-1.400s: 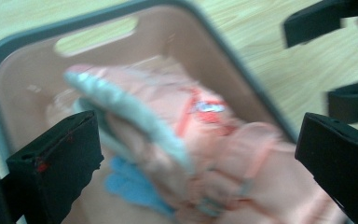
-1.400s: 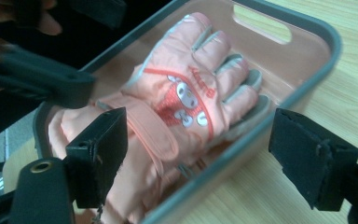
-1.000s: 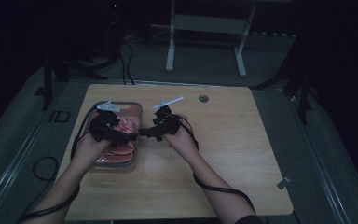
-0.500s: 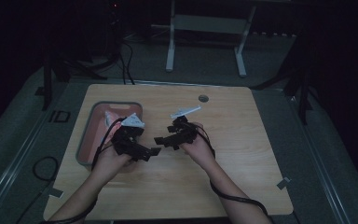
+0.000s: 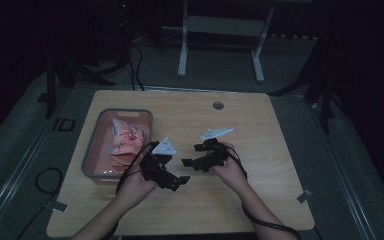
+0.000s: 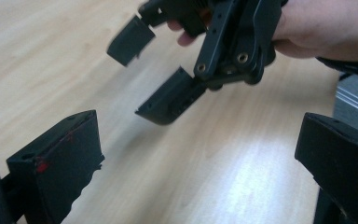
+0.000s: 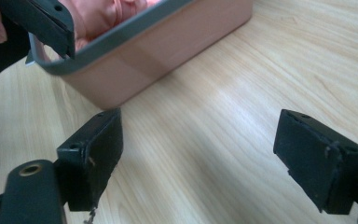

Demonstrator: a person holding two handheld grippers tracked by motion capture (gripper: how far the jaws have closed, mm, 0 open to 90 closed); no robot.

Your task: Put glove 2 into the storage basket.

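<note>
A pink bin (image 5: 91, 146) with a grey rim stands at the left of the wooden table (image 5: 270, 150) and holds crumpled pink cloth (image 5: 126, 140). My left gripper (image 5: 177, 181) is just right of the bin's near corner, open and empty above bare wood. My right gripper (image 5: 190, 163) faces it from the right, open and empty too. In the left gripper view my own jaws (image 6: 196, 172) stand wide apart, with the right gripper (image 6: 151, 70) close ahead. In the right gripper view my jaws (image 7: 207, 158) are spread over wood, the bin (image 7: 168, 46) and cloth (image 7: 105, 14) beyond.
A round grommet (image 5: 218, 105) is set in the table near its far edge. A white metal frame (image 5: 220, 30) stands on the floor behind the table. Cables (image 5: 45, 180) lie on the floor at the left. Bare wood stretches to the right of the hands.
Both grippers have drawn back from over the bin toward the near middle of the table. The pink cloth lies in the bin and both grippers are empty.
</note>
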